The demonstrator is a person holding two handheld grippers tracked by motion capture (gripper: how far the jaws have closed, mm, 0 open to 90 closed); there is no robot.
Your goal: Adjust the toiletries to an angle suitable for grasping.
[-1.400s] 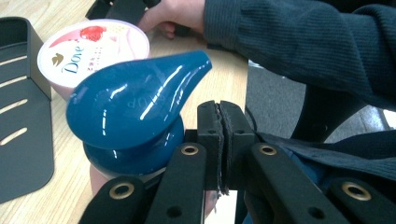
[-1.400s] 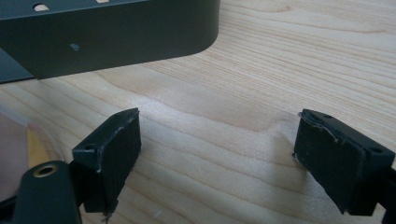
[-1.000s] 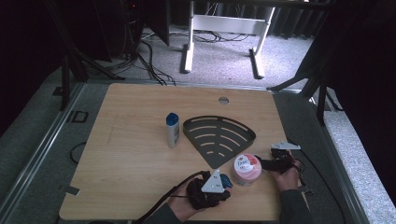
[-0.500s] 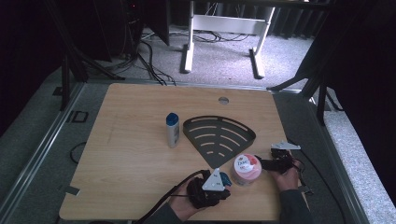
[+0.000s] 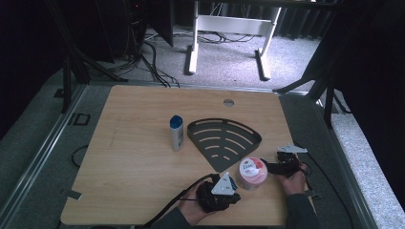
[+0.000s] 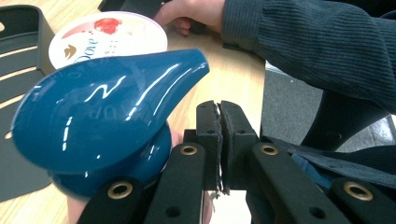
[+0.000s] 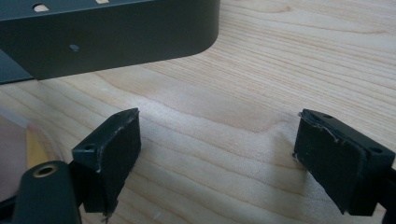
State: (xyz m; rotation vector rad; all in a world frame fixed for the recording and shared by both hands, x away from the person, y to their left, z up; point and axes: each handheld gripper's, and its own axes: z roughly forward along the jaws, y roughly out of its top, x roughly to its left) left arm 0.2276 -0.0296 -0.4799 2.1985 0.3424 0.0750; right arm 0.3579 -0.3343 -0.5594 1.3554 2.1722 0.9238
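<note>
- Two grippers low in the high view, one on each side of a round jar [image 5: 252, 171] with a pink-and-white lid, probably placed so as to take it from either side.
- Left gripper [image 6: 219, 112]: closed pad against pad, nothing pinched, seemingly kept shut to stay out of the way.
- Just left of those shut jaws in the left gripper view, a glossy blue cap [image 6: 107, 121], drop-shaped and outside the grip. A bit of skin under it, so perhaps propped by fingers of the same hand, though hard to tell.
- Right gripper [image 7: 217, 140]: spread wide over the bare table [image 7: 289, 56], nothing between the pads, likely held that wide to take in the jar's full width.
- Jar upright on the wood, lower right of centre in the high view, just below the tip of a dark fan-shaped rack [image 5: 224, 138]. Seen again at upper left of the left gripper view, beyond the blue cap.
- Rounded corner of that rack at upper left of the right gripper view, close ahead of the open jaws. Little room there for a sweep without a knock.
- Small bottle [image 5: 176, 132] with a blue top standing left of the rack, well apart from both hands, judged no part of the step in hand.
- Judged next need: turning the open jaws toward the jar and closing on its sides.
</note>
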